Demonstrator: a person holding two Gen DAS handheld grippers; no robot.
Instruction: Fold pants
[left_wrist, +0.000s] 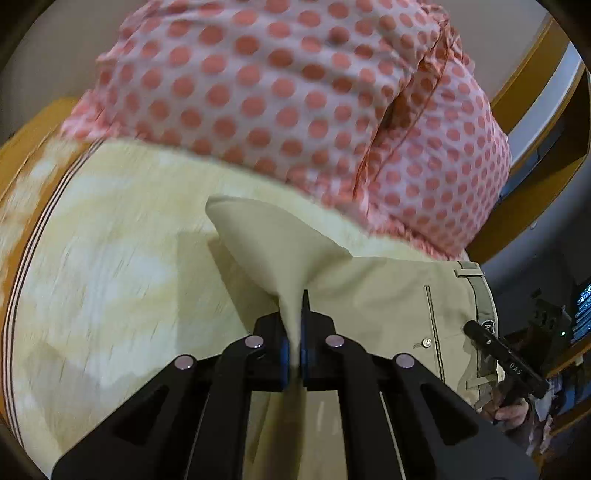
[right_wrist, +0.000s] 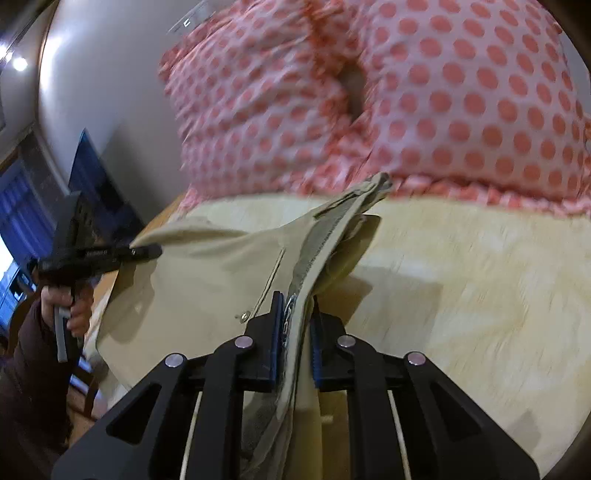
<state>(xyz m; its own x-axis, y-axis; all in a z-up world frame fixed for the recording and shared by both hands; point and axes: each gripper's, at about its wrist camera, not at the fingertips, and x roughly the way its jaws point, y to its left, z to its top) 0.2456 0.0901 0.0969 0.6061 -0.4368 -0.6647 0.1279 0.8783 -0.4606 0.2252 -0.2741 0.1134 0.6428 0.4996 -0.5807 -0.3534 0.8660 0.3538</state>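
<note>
Left wrist view, lower centre of the frame: my left gripper (left_wrist: 295, 332) is pinched tight on a peak of the khaki pants (left_wrist: 388, 302), the cloth rising out of the closed jaws in a cone. At the right edge of that frame I can see the right gripper (left_wrist: 476, 330) meeting the waistband (left_wrist: 484, 295). Right wrist view confirms it: the right gripper (right_wrist: 297, 328) has the waistband (right_wrist: 314, 254) bunched between its blue pads (right_wrist: 276, 332), jaws nearly together, while the left gripper (right_wrist: 147, 252) pulls a corner out at middle left. The pants hang lifted and spread between the two, just above the pale tablecloth (right_wrist: 461, 277), with my polka-dot top (right_wrist: 443, 92) filling the upper frame. I judge this to be the carry-over of a fold. To do it well I would keep both grips firm, hold the span taut and level so no slack sags, and lay the edge down squarely before letting go.
</note>
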